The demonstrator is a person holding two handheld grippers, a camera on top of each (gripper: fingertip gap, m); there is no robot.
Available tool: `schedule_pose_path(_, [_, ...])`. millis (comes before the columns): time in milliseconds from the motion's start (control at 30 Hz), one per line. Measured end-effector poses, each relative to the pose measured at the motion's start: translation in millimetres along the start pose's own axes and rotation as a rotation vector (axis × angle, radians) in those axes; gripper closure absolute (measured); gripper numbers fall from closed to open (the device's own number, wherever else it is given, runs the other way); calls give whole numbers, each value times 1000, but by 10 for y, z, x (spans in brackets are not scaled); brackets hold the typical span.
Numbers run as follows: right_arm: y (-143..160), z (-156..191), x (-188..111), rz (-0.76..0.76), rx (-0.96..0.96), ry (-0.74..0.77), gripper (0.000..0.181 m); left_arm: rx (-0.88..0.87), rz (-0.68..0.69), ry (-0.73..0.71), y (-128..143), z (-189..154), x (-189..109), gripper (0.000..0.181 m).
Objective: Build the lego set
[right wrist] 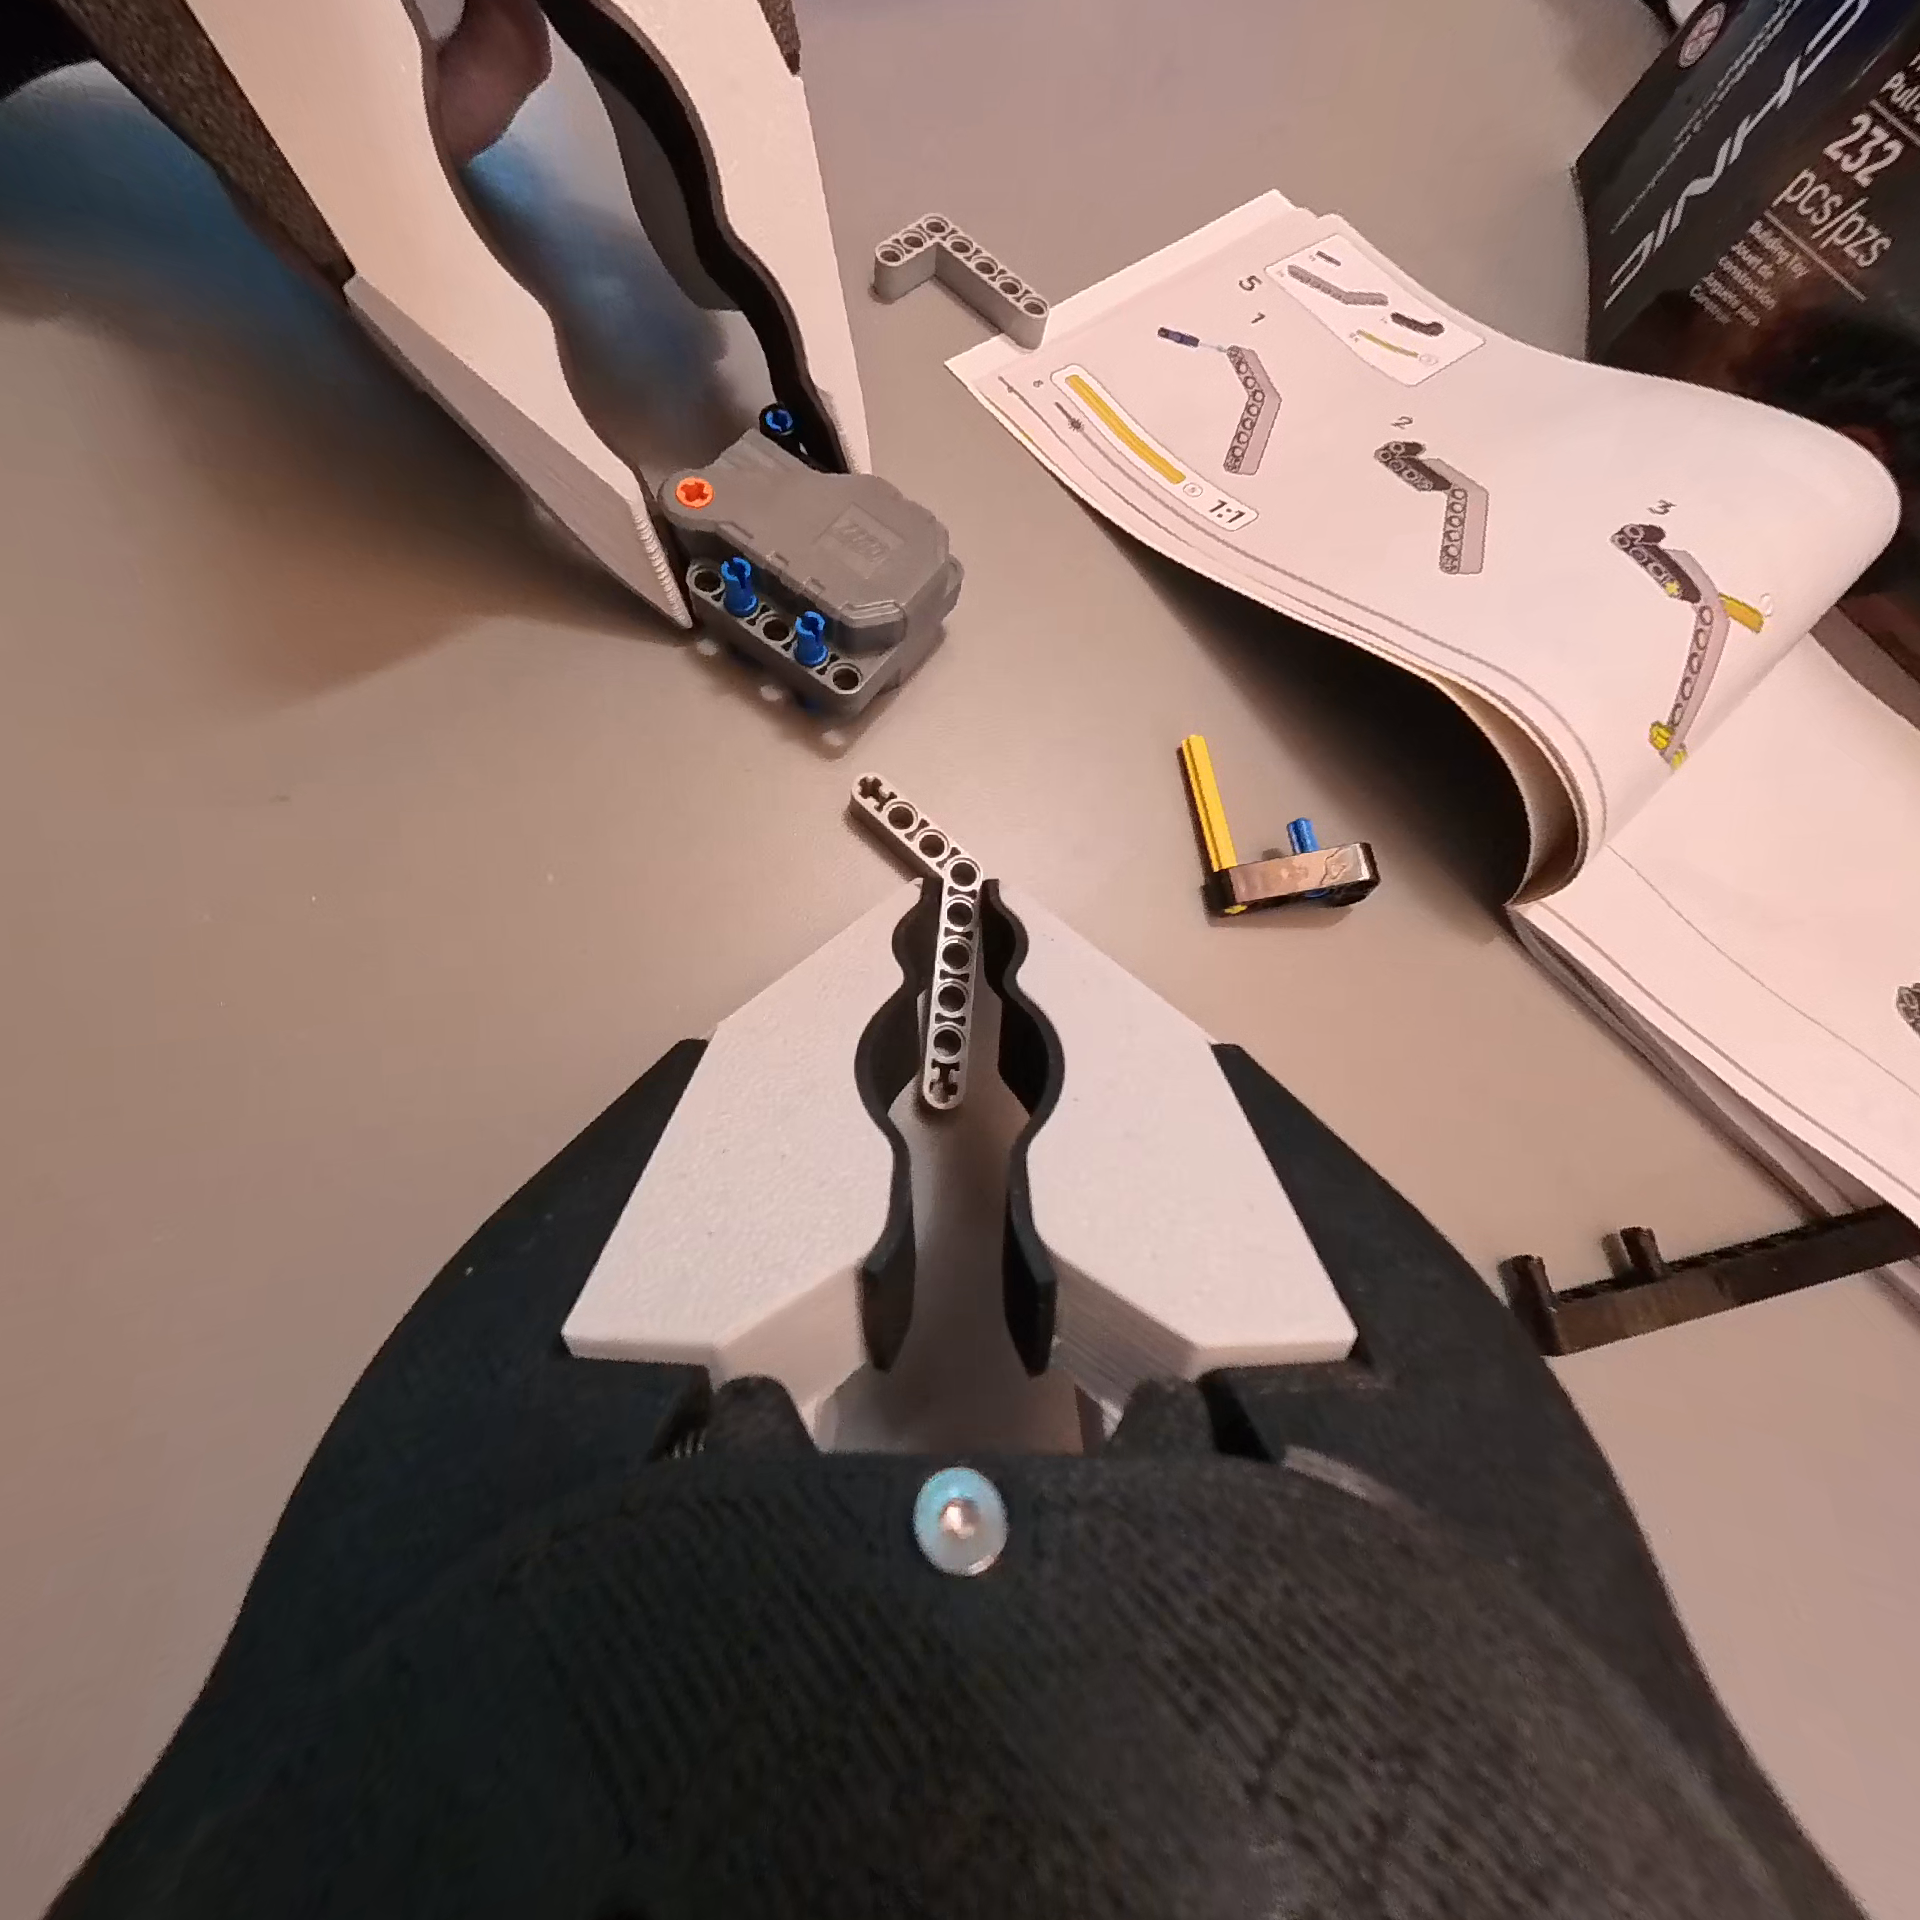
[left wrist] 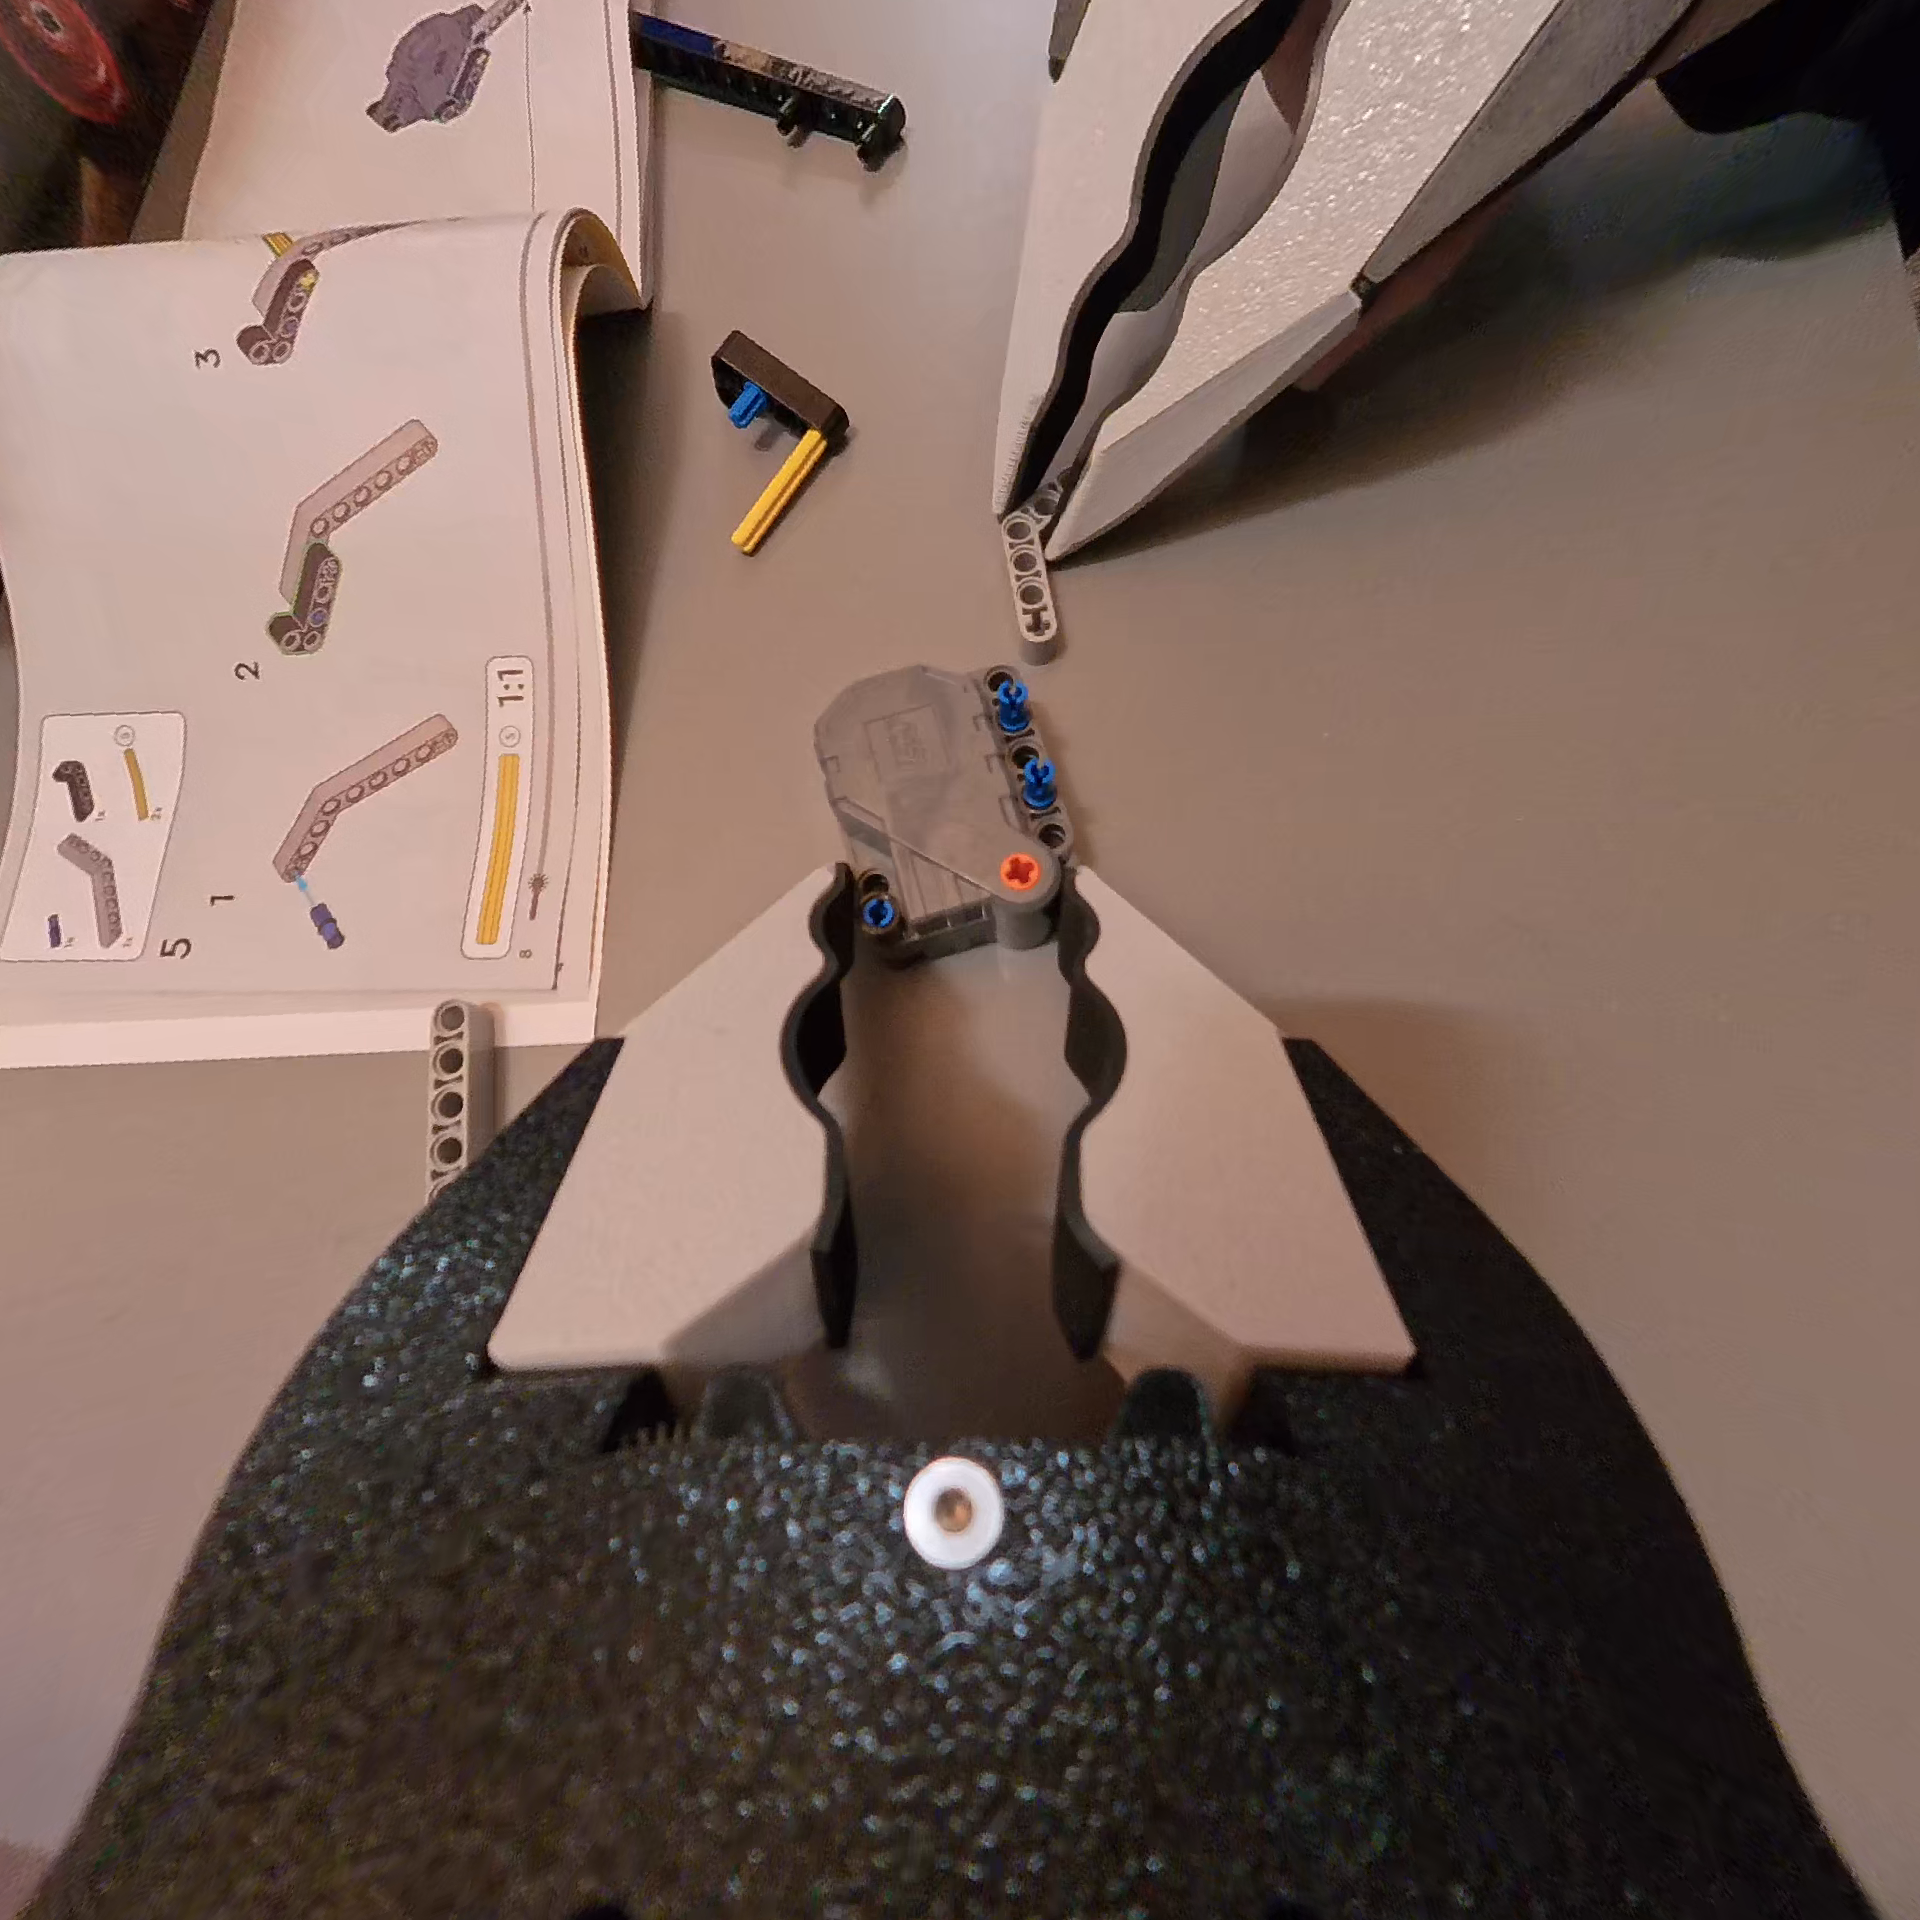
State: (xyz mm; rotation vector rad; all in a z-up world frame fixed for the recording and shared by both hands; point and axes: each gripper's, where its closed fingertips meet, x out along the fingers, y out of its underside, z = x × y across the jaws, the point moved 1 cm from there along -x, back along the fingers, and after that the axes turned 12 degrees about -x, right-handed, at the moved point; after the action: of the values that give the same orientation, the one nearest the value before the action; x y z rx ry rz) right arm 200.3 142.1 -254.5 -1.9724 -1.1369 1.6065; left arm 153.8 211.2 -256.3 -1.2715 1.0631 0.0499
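Observation:
My left gripper [left wrist: 958, 891] is shut on the near end of a grey motor block [left wrist: 920, 790], which rests on the grey table. A grey beam with two blue pins [left wrist: 1023, 753] runs along the block's right side. The block also shows in the right wrist view [right wrist: 831, 556], held by the left gripper [right wrist: 753, 499]. My right gripper [right wrist: 954, 896] is shut on a grey bent beam [right wrist: 948, 997]. The beam's angled end sticks out past the fingertips, a short way in front of the block. In the left wrist view the right gripper [left wrist: 1039, 499] stands just beyond the block, with the bent beam [left wrist: 1032, 582] pointing at it.
An open instruction booklet [left wrist: 312, 623] [right wrist: 1455, 499] lies beside the work area. A black piece with a yellow axle and a blue pin [left wrist: 779, 436] [right wrist: 1278, 862] lies between booklet and block. A grey L-beam [right wrist: 956, 260], a long black beam [left wrist: 769, 83] and a dark box [right wrist: 1766, 156] sit around the edges. One gripper's finger ends stand about 8 centimetres off the other's.

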Motion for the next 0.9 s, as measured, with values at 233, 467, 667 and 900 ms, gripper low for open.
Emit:
schedule_pose_path(233, [0, -1, 3, -2, 14, -13, 176, 11, 1, 8, -28, 21, 32, 145])
schedule_pose_path(467, [2, -2, 7, -6, 41, -36, 177, 21, -7, -15, -57, 50, 52, 142])
schedule_pose_path(667, [2, -1, 8, -5, 36, -31, 176, 32, -15, -39, -56, 61, 40, 139])
schedule_pose_path(900, [3, 0, 7, -3, 30, -26, 176, 21, -9, -29, -23, 59, 10, 142])
